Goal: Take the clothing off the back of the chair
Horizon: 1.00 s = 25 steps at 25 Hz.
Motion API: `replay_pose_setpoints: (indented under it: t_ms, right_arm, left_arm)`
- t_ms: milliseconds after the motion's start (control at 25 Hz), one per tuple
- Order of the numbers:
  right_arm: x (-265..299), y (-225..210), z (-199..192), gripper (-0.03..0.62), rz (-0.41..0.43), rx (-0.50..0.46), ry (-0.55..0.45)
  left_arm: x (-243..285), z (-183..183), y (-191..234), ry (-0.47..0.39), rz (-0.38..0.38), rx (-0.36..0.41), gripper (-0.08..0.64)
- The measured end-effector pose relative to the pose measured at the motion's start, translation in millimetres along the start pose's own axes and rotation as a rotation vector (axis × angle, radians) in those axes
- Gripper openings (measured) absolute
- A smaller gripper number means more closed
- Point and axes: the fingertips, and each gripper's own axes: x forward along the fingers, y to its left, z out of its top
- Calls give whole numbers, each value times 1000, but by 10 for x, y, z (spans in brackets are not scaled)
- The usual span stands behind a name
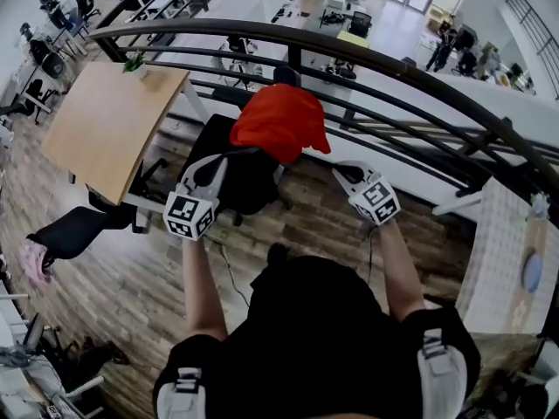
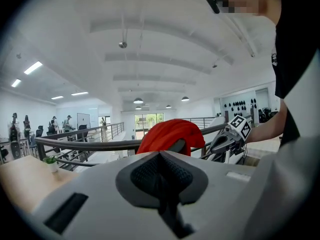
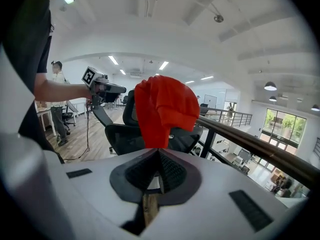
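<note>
Clothing [image 1: 281, 120]: red, draped on chair [image 1: 229, 182] back, frame centre | left gripper [image 2: 160, 156]: closed, empty | right gripper [image 3: 159, 154]: closed, empty | both flank it, likely poised for lifting

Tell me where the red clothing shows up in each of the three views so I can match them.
Head view: the red clothing is at upper centre, draped over the back of the black chair, just before the railing.
Left gripper view: the clothing is at centre, just above the jaws.
Right gripper view: the clothing is at centre, hanging above the jaws.
Shared landmark: the dark railing, left of the clothing or lower right of it.
</note>
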Motion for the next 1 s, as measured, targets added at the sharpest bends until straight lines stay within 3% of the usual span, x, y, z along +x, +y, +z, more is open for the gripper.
replay_pose_setpoints:
  t_ms: [280, 600, 880, 1000]
  right_arm:
    - [-36, -302, 82, 0, -135, 12, -12]
    - [44, -348, 326, 2, -202, 0, -38]
    - [110, -247, 466, 177, -253, 1, -59]
    - [133, -233, 522, 263, -290, 10, -67]
  left_arm:
    - [193, 131, 360, -28, -32, 24, 3]
    - [361, 87, 591, -18, -109, 29, 3]
    - [539, 13, 719, 0, -180, 61, 5]
    - [637, -11, 722, 10, -233, 82, 59]
